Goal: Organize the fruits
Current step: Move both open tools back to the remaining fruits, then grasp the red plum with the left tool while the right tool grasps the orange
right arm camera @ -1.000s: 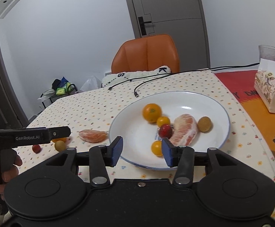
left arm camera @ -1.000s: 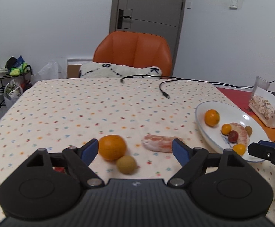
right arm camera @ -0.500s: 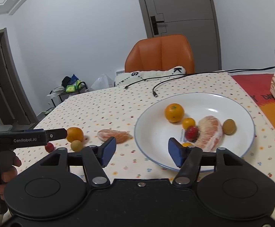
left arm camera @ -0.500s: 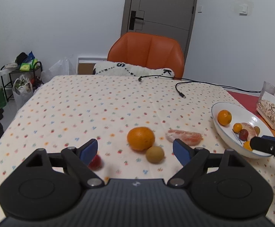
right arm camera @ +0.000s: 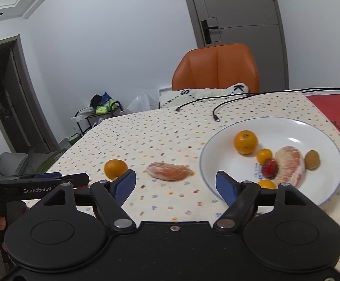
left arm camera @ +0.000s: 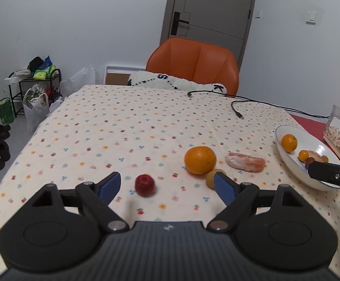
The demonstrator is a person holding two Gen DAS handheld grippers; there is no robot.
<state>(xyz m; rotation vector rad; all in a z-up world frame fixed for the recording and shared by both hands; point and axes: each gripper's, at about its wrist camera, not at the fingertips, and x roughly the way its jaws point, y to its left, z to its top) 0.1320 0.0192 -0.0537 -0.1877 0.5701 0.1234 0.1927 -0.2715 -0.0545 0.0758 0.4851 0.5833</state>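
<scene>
Item: round white ceramic plate with a thin blue rim (right arm camera: pixel 329 194), near the table's right side, on a cream tablecloth with small flower print (left arm camera: pixel 127 126). Contents: small orange mandarin (right arm camera: pixel 245 142), smaller orange kumquat (right arm camera: pixel 264 156), red strawberry (right arm camera: pixel 270 168), peeled pink pomelo segment (right arm camera: pixel 291 165), olive-brown round fruit (right arm camera: pixel 312 159), and a second kumquat (right arm camera: pixel 266 184) at the near rim.

Item: loose fruit on the cloth, well left of the plate. Large orange (left arm camera: pixel 200 160); small yellow-brown round fruit (left arm camera: pixel 211 178) touching it; peeled pink citrus segment (left arm camera: pixel 245 161) between orange and plate; loose red strawberry (left arm camera: pixel 144 185) apart to the left.

Item: left gripper (left arm camera: pixel 167 186). Jaws spread wide, nothing pinched; the loose strawberry lies between its blue pads (left arm camera: pixel 110 185), untouched.

Item: right gripper (right arm camera: pixel 175 182). Jaws opening, nothing between them; aimed at the gap between citrus segment and plate.

Hazards, judged:
- Loose strawberry soft; a hard close likely bruises or crushes it.
- It sits nearer the left pad; an uncentred close may nudge it aside.
- The right pad stands by the small round fruit; a sweep could set it and the orange rolling.
- The two grippers work close together; collision near the plate rim is possible.
</scene>
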